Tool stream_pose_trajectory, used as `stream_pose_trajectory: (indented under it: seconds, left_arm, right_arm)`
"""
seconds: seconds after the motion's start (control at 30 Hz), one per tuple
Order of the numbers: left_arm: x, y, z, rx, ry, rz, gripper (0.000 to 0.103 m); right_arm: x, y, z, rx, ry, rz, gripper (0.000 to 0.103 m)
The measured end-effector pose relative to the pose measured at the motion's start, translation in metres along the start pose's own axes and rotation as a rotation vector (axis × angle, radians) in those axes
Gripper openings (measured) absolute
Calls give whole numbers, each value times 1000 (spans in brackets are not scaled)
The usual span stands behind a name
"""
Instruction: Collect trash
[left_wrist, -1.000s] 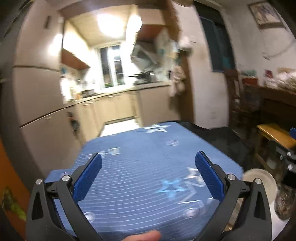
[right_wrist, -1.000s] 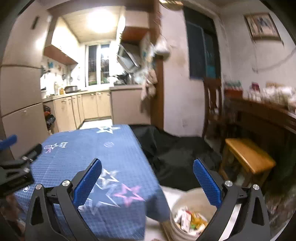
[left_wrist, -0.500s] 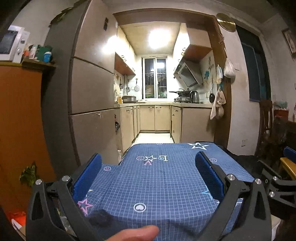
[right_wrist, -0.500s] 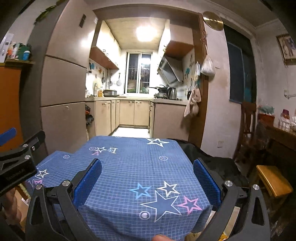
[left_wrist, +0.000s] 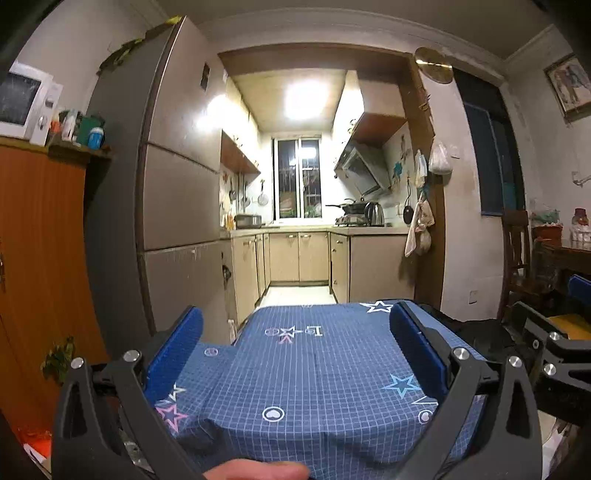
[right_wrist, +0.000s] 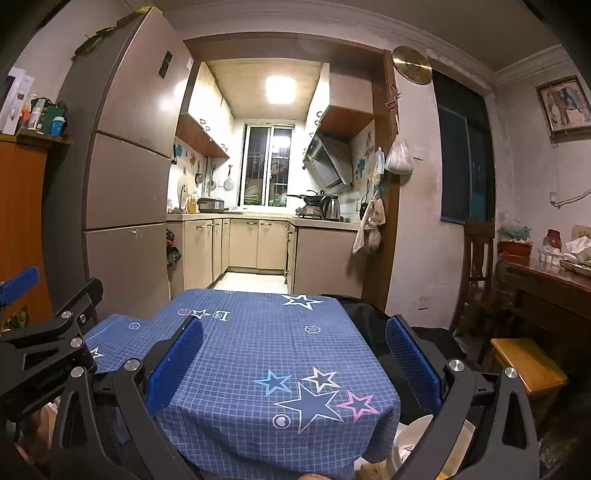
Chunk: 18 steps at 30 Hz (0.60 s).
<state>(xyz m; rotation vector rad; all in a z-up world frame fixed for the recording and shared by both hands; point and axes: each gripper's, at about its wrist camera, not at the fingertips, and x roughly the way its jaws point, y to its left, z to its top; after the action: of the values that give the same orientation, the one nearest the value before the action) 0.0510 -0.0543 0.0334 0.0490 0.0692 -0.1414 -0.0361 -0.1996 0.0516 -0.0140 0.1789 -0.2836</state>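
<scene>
While both tools hang level above the desk (left_wrist: 314, 369), no trash shows on its blue cloth.
Left hand-held gripper (left_wrist: 295, 354): jaws wide apart, holding nothing, touching nothing.
Desk risk: a low pass could snag the cloth.
Right hand-held gripper (right_wrist: 293, 360): jaws wide apart, empty, clear of the cloth.
Trash: a white bucket (right_wrist: 413, 439), near right on the floor; contents barely visible.
Bucket risk: half hidden, easily knocked.

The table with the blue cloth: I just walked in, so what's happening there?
A person holds a hand-held gripper in each hand over the blue star-patterned tablecloth. The left hand-held gripper and the right hand-held gripper are both open and hold nothing. No trash shows on the cloth; a white bucket sits on the floor at the table's right corner.
</scene>
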Motion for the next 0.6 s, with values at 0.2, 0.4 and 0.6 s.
stream_pose_trajectory:
  seconds: [0.2, 0.4, 0.6]
  left_arm:
    - [0, -2, 2, 7, 10, -10, 97]
    - [5, 1, 0, -23, 40, 15, 97]
    - [10, -1, -8, -11, 97, 23, 95]
  right_arm:
    - [1, -8, 1, 13, 14, -4, 98]
    - [4, -11, 1, 22, 14, -12, 98]
    - [4, -10, -1, 24, 15, -21, 98]
